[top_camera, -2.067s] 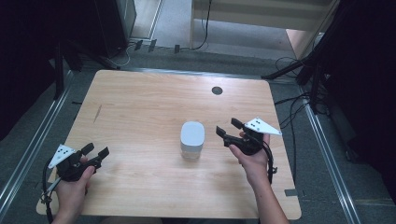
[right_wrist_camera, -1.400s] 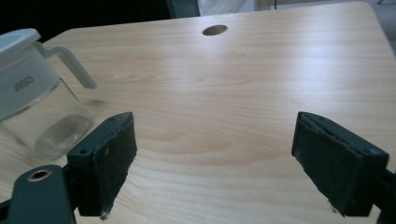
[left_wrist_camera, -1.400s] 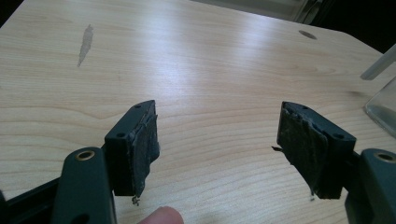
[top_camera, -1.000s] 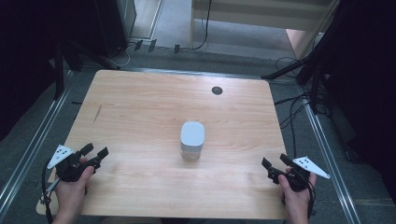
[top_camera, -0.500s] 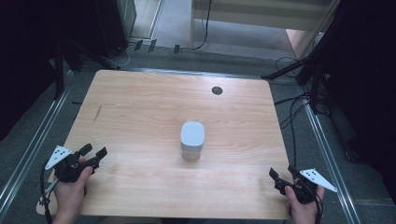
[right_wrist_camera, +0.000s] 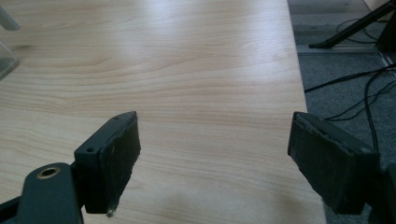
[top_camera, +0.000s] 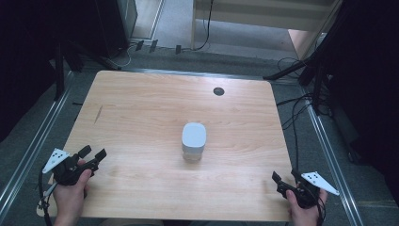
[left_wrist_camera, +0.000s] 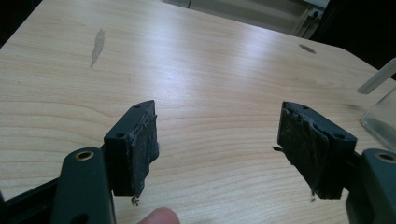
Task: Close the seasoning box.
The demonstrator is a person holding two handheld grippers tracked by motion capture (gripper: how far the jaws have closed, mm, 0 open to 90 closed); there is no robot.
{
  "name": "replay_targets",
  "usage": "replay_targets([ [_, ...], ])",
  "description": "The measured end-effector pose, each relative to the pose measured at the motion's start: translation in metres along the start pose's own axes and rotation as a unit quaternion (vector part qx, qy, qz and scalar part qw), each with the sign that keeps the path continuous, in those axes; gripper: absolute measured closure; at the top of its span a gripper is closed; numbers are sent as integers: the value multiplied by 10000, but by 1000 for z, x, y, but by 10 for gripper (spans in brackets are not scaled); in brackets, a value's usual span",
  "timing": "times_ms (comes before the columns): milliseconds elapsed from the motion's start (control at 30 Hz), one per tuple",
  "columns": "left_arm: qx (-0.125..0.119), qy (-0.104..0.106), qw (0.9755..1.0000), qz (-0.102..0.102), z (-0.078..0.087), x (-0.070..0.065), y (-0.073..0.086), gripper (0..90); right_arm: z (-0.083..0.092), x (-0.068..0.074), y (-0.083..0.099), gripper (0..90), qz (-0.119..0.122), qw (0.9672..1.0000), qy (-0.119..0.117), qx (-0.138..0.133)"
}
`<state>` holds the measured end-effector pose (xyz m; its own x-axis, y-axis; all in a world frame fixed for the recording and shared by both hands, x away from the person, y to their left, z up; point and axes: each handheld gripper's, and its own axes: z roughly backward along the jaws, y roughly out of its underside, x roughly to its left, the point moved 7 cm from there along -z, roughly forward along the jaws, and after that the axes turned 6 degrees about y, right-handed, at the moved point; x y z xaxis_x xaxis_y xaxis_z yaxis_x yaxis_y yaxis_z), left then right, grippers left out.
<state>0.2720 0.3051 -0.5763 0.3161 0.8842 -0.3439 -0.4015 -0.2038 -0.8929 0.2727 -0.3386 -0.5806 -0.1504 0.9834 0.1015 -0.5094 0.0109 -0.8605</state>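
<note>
A clear jar with a white lid (top_camera: 194, 141) stands upright in the middle of the wooden table (top_camera: 141, 99). My left gripper (top_camera: 92, 152) rests near the table's front left corner, jaws wide open and empty, pointing toward the jar. In the left gripper view its jaws (left_wrist_camera: 219, 126) frame bare wood, and the jar's glass edge (left_wrist_camera: 380, 119) shows at the far right. My right gripper (top_camera: 284, 175) sits at the front right corner, open with nothing between its jaws. The right gripper view has the jaws (right_wrist_camera: 215, 135) over the table's right edge, the jar (right_wrist_camera: 5, 58) far left.
A small black round hole (top_camera: 218, 91) lies at the table's far side, and a dark streak (top_camera: 98, 114) marks the wood at left. Cables (top_camera: 301, 108) trail over the grey floor right of the table. Metal rails (top_camera: 329, 155) run along both sides.
My right gripper has drawn back from beside the jar to the front right corner, then shifted slightly right and nearer the front edge. The left gripper and jar have stayed put.
</note>
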Motion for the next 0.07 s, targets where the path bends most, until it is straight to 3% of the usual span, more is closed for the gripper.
replay_targets([
  [67, -45, 36, 10000, -2, 2, -1, 0, 283, -1, -1, 0, 168, -39, 10000, 85, 13],
])
